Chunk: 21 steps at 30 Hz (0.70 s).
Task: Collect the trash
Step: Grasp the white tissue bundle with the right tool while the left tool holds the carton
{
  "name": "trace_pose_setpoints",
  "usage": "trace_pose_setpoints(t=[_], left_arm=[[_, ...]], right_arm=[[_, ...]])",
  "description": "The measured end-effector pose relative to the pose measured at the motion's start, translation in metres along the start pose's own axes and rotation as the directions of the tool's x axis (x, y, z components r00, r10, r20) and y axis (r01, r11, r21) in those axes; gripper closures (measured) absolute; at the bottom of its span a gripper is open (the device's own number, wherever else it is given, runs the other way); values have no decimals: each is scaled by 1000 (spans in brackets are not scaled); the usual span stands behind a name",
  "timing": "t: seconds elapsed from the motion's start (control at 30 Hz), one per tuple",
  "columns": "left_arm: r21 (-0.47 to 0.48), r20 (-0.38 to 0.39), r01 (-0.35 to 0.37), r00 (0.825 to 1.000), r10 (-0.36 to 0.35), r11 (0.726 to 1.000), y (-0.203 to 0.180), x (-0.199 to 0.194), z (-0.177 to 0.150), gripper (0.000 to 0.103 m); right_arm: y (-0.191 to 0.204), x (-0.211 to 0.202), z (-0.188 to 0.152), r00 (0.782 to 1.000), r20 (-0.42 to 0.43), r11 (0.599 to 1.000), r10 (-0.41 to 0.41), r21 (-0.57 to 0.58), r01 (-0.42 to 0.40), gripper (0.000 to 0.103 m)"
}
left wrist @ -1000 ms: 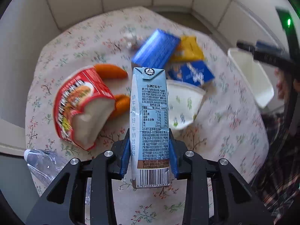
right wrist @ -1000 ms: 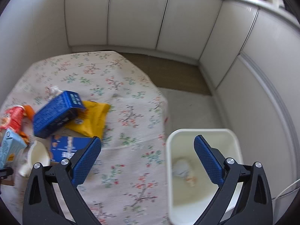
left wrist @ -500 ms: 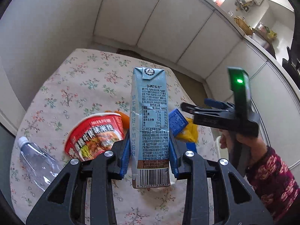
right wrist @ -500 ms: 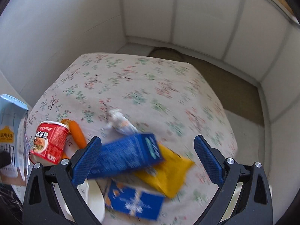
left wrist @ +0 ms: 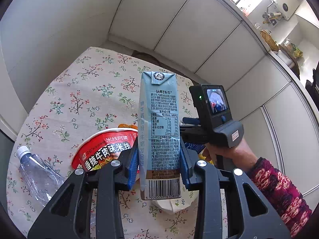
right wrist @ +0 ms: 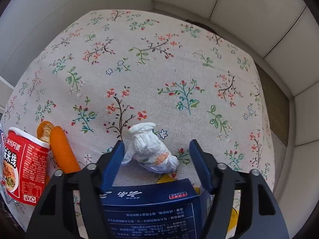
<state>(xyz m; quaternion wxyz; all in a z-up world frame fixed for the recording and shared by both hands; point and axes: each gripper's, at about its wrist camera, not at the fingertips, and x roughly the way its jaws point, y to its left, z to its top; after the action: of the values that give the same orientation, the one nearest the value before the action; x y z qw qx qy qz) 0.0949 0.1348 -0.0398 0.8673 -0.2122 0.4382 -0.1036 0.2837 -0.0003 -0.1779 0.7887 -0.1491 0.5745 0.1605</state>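
Milk carton (left wrist: 159,135), pale blue and upright, sits pinched between the blue pads of my left fingers (left wrist: 159,167), barcode end nearest me, lifted above the flowered bench (left wrist: 83,91). In the left wrist view, at about eight o'clock from the carton, a red noodle cup (left wrist: 105,149) lies on the cloth, and farther out at eight o'clock a clear plastic bottle (left wrist: 37,173) lies on its side. At three o'clock from the carton my right hand (left wrist: 225,151) grips its own tool handle. A white paper cup (left wrist: 173,205) shows just under the carton at six o'clock. My right fingers (right wrist: 157,159) are spread wide and hold nothing. Between them, resting on the bench, lies a crumpled white wrapper (right wrist: 151,149), apart from both pads. Directly at six o'clock from the wrapper a dark blue box (right wrist: 151,205) lies under the fingers, with a bit of yellow packet (right wrist: 165,178) showing at its far edge. At nine o'clock from the wrapper an orange carrot (right wrist: 61,151) lies beside the noodle cup, touching its rim.
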Motion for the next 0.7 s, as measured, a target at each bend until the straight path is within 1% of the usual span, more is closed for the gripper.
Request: trace_pose_setpoints(t=[0.07, 0.17, 0.27, 0.37, 0.57, 0.7], left_arm=[[-6, 2, -5, 1000, 5, 1000, 1, 1, 0, 70], [-24, 14, -21, 1000, 22, 999, 3, 0, 1, 70], [-38, 21, -28, 999, 29, 999, 4, -1, 1, 70], [-41, 29, -31, 999, 32, 999, 1, -3, 2, 70], [-34, 59, -31, 998, 33, 999, -7, -10, 4, 70], [-30, 80, -26, 996, 28, 999, -14, -16, 4, 70]], right_arm=[[-1, 0, -1, 1000, 8, 1000, 8, 3, -8, 60], [-2, -2, -2, 999, 23, 1000, 22, 3, -23, 62], [-3, -13, -6, 998, 53, 1000, 20, 6, -20, 62], [-4, -34, -9, 993, 115, 999, 26, 38, -31, 62], [-12, -88, -20, 969, 248, 995, -3, 99, -22, 62], [-18, -127, -33, 942, 335, 990, -24, 138, -24, 62]])
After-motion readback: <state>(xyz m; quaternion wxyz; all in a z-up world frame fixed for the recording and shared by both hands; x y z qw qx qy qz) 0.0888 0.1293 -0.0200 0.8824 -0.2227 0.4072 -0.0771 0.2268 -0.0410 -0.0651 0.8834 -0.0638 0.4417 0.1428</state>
